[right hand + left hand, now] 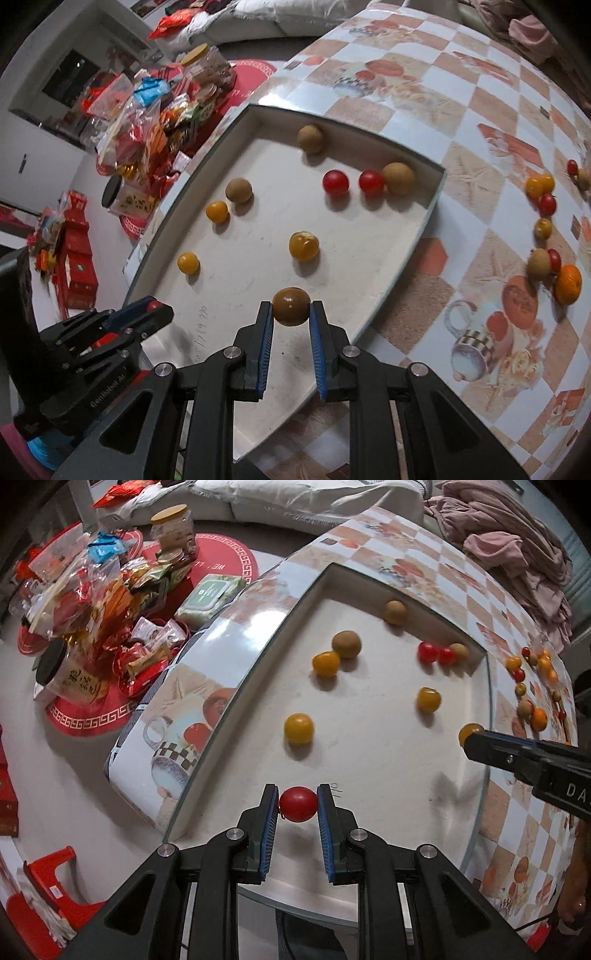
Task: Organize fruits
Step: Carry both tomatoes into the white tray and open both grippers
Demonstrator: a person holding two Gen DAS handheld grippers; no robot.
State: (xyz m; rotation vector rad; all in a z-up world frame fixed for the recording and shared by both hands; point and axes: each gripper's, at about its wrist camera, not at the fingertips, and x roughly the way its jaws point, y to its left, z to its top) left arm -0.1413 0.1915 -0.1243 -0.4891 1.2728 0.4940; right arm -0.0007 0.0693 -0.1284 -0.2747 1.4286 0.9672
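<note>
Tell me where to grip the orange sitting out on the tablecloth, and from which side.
Grip the orange across its widest middle, coming from above. Line the fingers up so one goes to its near side and one to its far side: a brown fruit and a red tomato crowd its left side, so a sideways pinch would likely bump them.

The setting is looking like a home living room. A pale sofa [295, 502] is standing behind the tabletop [436, 546], which is wearing a checked, cup-printed oilcloth. Pink laundry [517, 546] is lying heaped nearby. Snack packets [103, 590] and jars [173, 528] are crowding what is probably a low side table.
</note>
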